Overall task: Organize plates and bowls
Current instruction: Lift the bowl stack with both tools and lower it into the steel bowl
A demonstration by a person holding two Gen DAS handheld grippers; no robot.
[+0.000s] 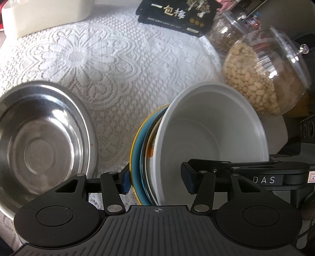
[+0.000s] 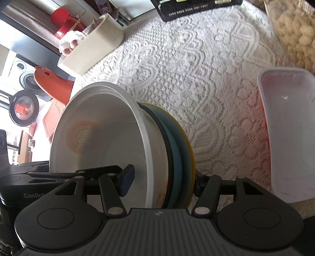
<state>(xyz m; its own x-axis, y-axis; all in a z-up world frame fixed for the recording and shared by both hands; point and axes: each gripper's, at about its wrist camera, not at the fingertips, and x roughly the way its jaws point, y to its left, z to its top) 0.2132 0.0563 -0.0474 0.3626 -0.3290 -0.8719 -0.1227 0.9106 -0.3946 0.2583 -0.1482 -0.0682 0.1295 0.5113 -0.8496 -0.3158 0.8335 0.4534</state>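
A stack of dishes is held on edge between both grippers: a white bowl (image 1: pixel 212 126) nested on a teal plate with a yellow rim (image 1: pixel 135 149). My left gripper (image 1: pixel 157 178) is shut on the stack, one pad outside the yellow rim, the other inside the bowl. My right gripper (image 2: pixel 161 180) is shut on the same stack from the other side, where the white bowl (image 2: pixel 98 134) and teal plate (image 2: pixel 177 145) show. A steel bowl (image 1: pixel 39 141) sits on the lace tablecloth to the left.
Two glass jars, one with pale beans (image 1: pixel 261 72), stand at the right. A black box (image 1: pixel 177 15) and a cream tub (image 1: pixel 43 13) lie at the back. A clear plastic container (image 2: pixel 291 134) sits at the right.
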